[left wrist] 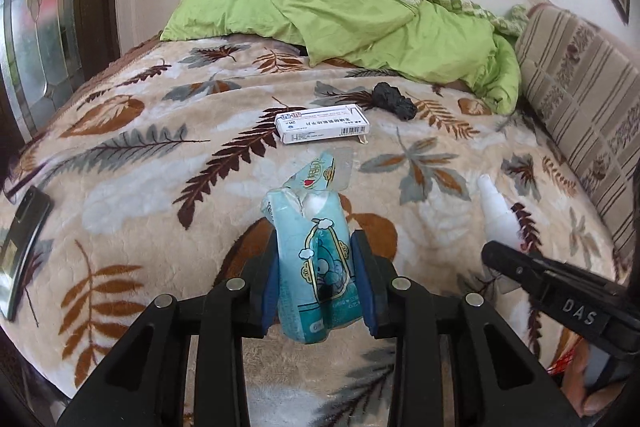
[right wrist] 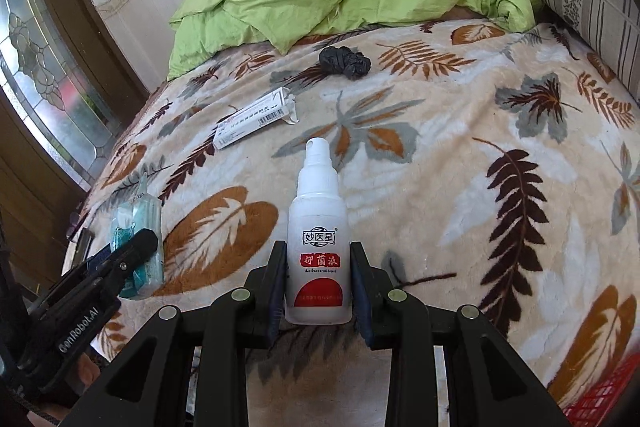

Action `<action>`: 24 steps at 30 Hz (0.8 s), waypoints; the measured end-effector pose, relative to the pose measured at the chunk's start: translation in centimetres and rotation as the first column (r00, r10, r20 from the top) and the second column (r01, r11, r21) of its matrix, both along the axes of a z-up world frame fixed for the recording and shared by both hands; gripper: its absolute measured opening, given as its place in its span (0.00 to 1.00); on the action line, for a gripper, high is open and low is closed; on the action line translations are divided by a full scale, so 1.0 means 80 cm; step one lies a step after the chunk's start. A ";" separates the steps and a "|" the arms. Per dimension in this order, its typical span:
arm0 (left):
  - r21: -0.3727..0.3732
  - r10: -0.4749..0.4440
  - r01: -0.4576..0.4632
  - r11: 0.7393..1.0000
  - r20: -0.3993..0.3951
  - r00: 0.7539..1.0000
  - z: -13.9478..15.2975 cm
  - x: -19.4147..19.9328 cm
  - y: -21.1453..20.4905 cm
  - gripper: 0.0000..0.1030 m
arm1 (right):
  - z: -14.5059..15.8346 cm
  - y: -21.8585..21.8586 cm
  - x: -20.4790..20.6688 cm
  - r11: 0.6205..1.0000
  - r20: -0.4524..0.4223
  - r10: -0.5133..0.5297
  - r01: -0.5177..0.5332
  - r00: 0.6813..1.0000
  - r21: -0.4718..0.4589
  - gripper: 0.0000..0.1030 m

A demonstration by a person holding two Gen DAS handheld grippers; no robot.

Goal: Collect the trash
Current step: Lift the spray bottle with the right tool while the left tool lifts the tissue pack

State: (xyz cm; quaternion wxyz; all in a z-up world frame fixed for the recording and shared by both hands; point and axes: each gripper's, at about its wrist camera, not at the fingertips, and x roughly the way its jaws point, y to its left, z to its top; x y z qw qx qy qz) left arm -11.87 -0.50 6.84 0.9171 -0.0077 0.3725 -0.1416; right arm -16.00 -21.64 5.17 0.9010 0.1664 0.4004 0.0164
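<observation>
A tissue pack (left wrist: 316,259), teal with a torn-open top, was gripped between the blue pads of the left gripper (left wrist: 320,279), jaws narrowed onto its sides, and was held above the blanket (left wrist: 132,163). A white spray bottle (right wrist: 318,247), nozzle pointing away from the camera, was clamped at its lower body by the right gripper (right wrist: 319,287), also clear of the blanket. The two grippers were seen side by side, the bottle to the right of the pack in the left wrist view.

Places were noted relative to the leaf-patterned blanket. A white box (left wrist: 322,125) with a barcode was lying flat near its middle. A black crumpled lump (left wrist: 394,103), what it was could not be told, was resting just beyond the box, near the green quilt (left wrist: 340,15) heaped at the far edge. A dark phone (left wrist: 22,251) was lying at the left edge. A striped cushion (left wrist: 580,115) was standing along the right edge. A red mesh item (right wrist: 604,383) was seen at the near right corner.
</observation>
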 end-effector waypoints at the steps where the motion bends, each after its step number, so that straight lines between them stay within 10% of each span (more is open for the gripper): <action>1: 0.012 0.003 -0.003 1.000 0.006 1.000 -0.002 0.000 -0.002 0.31 | 0.000 0.000 0.001 1.000 0.003 -0.004 0.004 1.000 -0.004 0.31; 24: 0.162 -0.041 0.023 0.986 0.108 0.993 -0.010 -0.006 -0.039 0.32 | -0.002 0.003 0.005 0.999 0.016 -0.019 0.019 1.000 -0.035 0.31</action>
